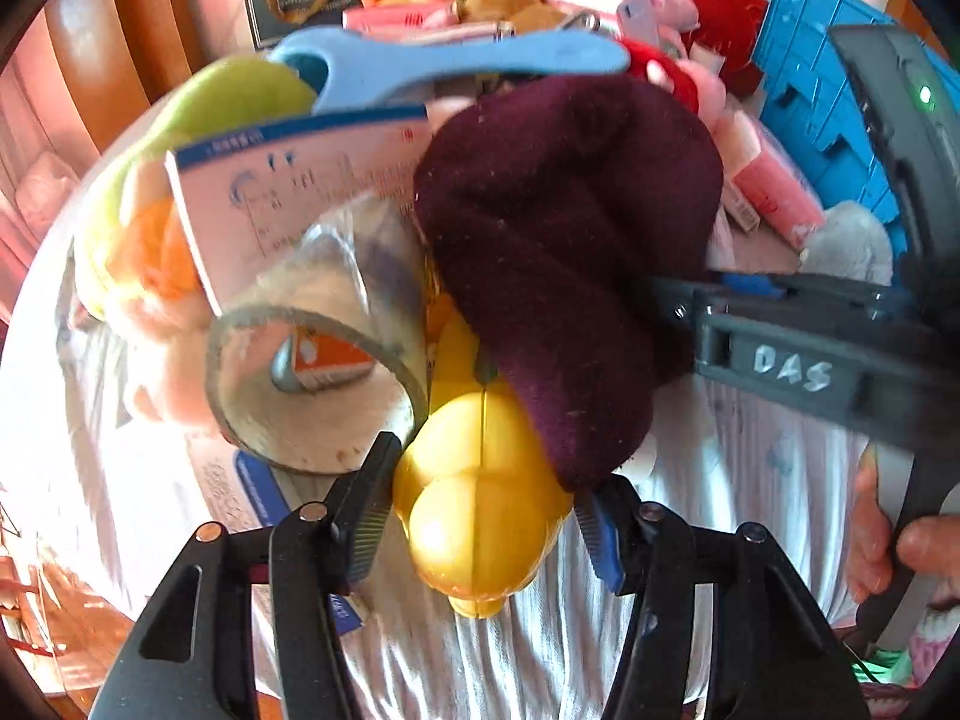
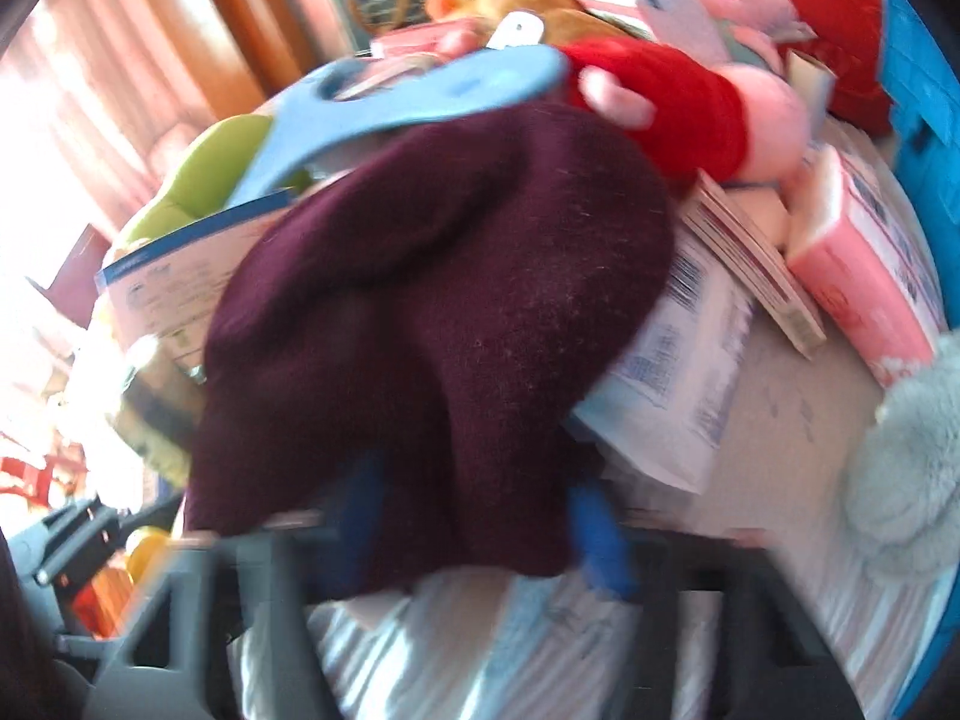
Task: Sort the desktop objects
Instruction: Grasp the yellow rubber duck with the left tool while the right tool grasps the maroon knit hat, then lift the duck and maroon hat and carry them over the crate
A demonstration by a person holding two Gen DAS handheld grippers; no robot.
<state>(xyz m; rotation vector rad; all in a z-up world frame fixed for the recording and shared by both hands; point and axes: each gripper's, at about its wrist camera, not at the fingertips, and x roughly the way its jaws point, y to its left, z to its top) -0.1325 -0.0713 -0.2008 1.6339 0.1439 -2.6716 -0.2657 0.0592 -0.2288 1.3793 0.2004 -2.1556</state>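
My left gripper (image 1: 480,507) is shut on a yellow plastic toy (image 1: 480,516), its fingers pressing both sides. My right gripper (image 2: 474,534) is shut on a dark maroon knitted cloth (image 2: 438,312) and holds it up; in the left wrist view the right gripper (image 1: 666,300) comes in from the right with the cloth (image 1: 564,252) hanging over the yellow toy. The right wrist view is blurred by motion. A clear tape roll (image 1: 318,384) lies just left of the yellow toy.
The table has a pale striped cloth (image 1: 720,480). Behind lie a white-and-blue box (image 1: 288,192), a blue plastic wrench (image 1: 444,60), a green plush (image 1: 222,102), a pink-and-red plush pig (image 2: 690,96), pink boxes (image 2: 864,276), a grey plush (image 2: 918,456) and a blue crate (image 1: 822,90).
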